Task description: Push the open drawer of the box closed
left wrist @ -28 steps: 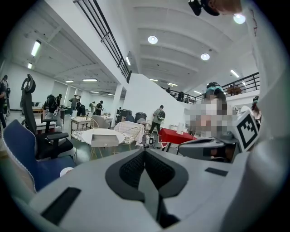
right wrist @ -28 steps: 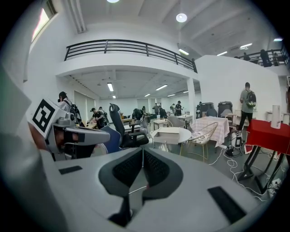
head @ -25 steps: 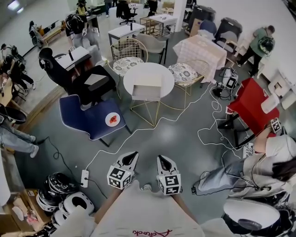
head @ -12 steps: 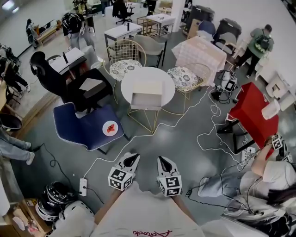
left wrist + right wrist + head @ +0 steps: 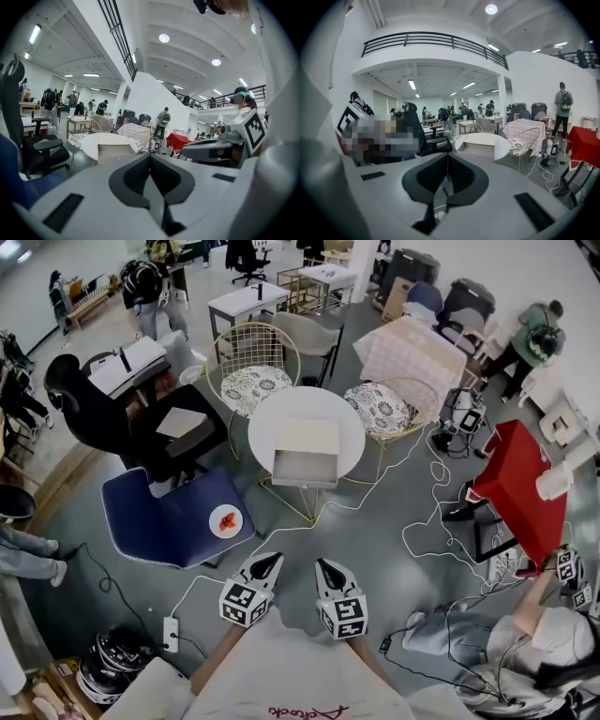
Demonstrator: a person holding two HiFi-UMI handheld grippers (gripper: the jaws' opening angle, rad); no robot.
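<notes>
The drawer (image 5: 305,469) stands pulled out of the box (image 5: 307,438) on the round white table (image 5: 265,432), its front panel facing us. We judge its sliding axis to run from us straight away into the box, so the push has to go along that same line.

From the tongs it lies dead ahead and well apart, with bare floor and a trailing white cable (image 5: 281,532) between. The left gripper (image 5: 266,563) and right gripper (image 5: 324,566) hang side by side at our waist, both clenched with nothing between their pads. The drawer sits between their two lines, so neither is clearly nearer, though the right looks slightly better aligned.
</notes>
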